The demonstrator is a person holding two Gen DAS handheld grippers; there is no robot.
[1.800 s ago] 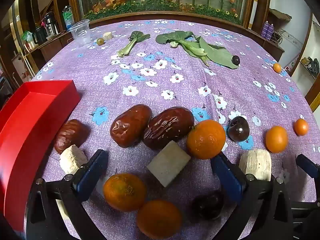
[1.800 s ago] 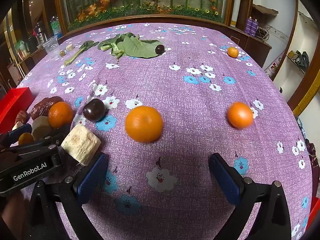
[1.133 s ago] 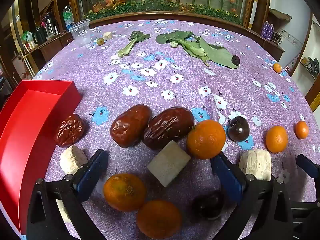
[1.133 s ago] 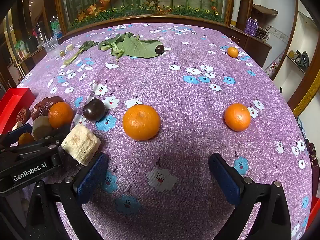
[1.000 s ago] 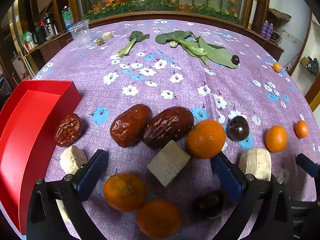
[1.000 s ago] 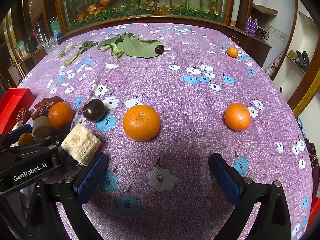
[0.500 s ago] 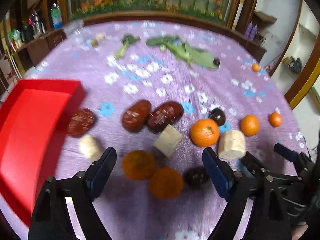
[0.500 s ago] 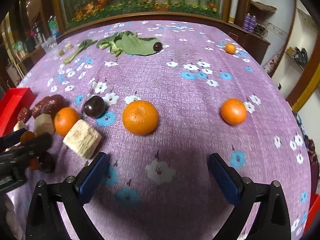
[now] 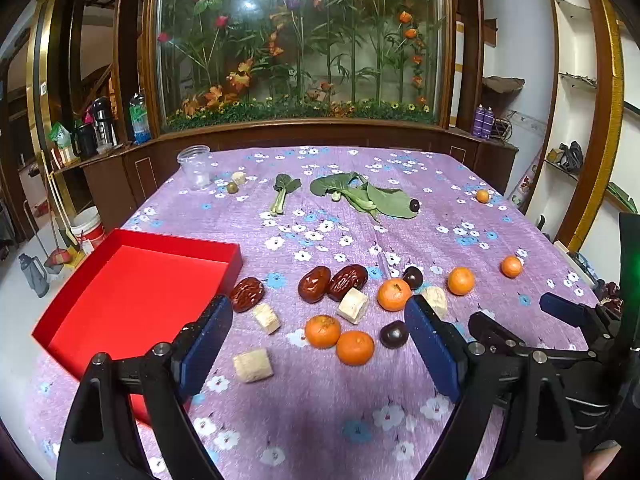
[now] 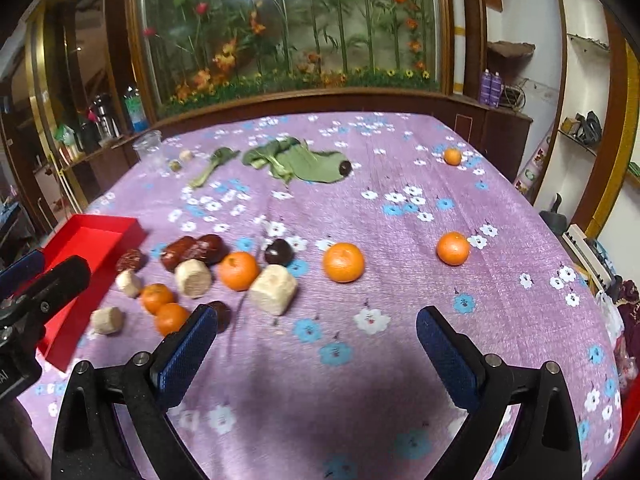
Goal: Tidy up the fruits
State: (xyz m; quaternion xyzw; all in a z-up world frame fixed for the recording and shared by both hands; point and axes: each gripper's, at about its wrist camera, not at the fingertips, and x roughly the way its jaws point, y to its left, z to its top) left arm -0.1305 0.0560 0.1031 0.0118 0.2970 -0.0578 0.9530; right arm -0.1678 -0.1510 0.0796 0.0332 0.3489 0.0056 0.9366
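Note:
Several oranges, dark red dates, dark plums and pale cut chunks lie loose on the purple flowered cloth. A red tray [image 9: 132, 292] lies empty at the left. My left gripper [image 9: 318, 346] hovers open, well above two oranges [image 9: 322, 331], a plum [image 9: 394, 334] and a pale chunk [image 9: 253, 365]; nothing sits between its pads. Two dates [image 9: 314, 278] lie side by side beyond them. My right gripper [image 10: 318, 354] is open over bare cloth, short of an orange [image 10: 343, 262] and a pale chunk [image 10: 274, 289]. Another orange [image 10: 453, 248] lies to the right.
Leafy greens [image 9: 368, 196] with a plum [image 9: 414, 205] on them lie at the far side, near a clear plastic cup [image 9: 195, 166]. A small orange [image 9: 482, 196] sits far right. The table's right edge drops off beside shelves; a planter window stands behind.
Both grippers have risen and drawn back, so the fruit looks smaller and farther and the whole table shows. The left jaws have narrowed a little. No fruit has moved.

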